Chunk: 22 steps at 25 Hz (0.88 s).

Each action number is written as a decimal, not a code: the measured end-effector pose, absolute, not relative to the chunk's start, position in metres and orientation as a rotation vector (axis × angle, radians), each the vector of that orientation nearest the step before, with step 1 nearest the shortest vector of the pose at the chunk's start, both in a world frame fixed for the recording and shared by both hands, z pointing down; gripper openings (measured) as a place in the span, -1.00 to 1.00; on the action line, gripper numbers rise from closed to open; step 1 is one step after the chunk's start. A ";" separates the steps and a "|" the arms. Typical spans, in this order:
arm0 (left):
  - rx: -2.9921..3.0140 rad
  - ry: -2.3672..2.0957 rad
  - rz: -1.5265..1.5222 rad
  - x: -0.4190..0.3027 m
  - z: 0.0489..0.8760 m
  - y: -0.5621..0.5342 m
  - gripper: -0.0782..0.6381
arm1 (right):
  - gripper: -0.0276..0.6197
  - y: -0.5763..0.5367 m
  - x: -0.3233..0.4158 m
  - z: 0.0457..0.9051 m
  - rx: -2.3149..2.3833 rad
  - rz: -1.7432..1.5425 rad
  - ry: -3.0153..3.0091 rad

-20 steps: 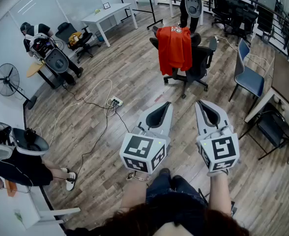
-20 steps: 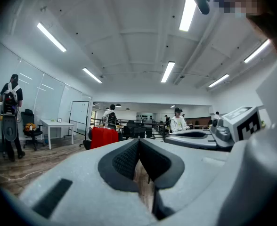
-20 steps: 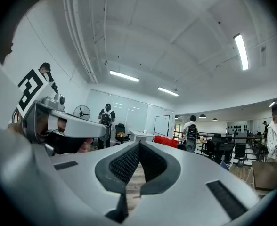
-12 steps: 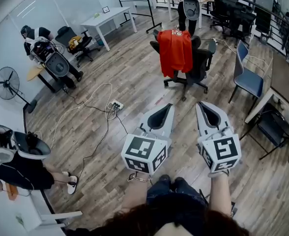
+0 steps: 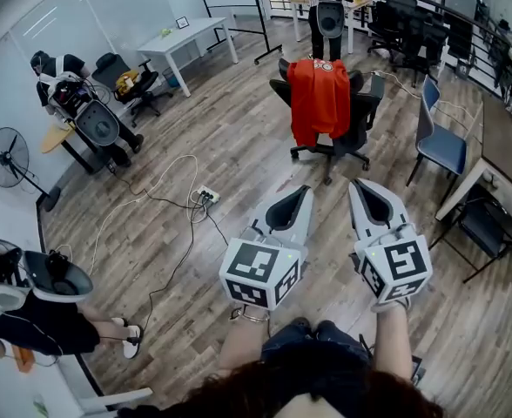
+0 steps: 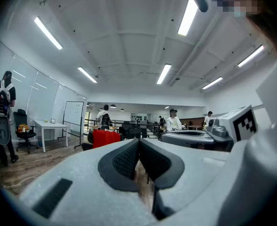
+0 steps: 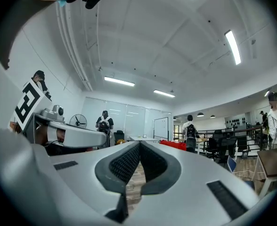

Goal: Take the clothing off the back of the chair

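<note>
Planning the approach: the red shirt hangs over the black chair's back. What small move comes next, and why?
Probably a step forward toward the black chair: the red shirt on its back lies well beyond the left hand-held gripper and the right hand-held gripper, both shut and empty.

Red garment (image 5: 320, 98) hanging draped over backrest of black office chair (image 5: 364, 107), covering most of backrest; small pale print showing at collar on top edge; hem hanging down near seat level; chair standing upright on wheeled base on wood floor (image 5: 239, 151), garment side facing head view.
</note>
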<state>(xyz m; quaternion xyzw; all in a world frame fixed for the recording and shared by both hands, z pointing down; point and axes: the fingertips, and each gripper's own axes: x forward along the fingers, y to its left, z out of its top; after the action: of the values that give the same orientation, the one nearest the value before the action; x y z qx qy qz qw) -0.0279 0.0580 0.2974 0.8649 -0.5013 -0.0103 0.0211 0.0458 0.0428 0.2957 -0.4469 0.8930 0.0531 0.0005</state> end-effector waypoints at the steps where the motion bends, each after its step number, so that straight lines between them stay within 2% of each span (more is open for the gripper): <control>1: 2.687 -1.548 -0.033 -0.032 0.297 0.055 -0.74 | -0.93 0.039 0.041 0.294 -1.408 0.170 2.799; 9: 2.683 -1.490 -0.057 -0.070 0.301 0.025 -0.74 | -0.93 0.013 0.013 0.292 -1.471 0.141 2.743; 22: 2.718 -1.431 -0.066 -0.068 0.306 -0.052 -0.74 | -0.93 -0.062 0.017 0.302 -1.536 0.122 2.706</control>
<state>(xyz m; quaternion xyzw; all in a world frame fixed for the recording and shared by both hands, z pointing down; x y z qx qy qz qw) -0.0679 -0.0521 0.3065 0.8841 -0.4655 -0.0214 0.0346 0.0171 -0.0617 0.3025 -0.4932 0.8689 0.0392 0.0141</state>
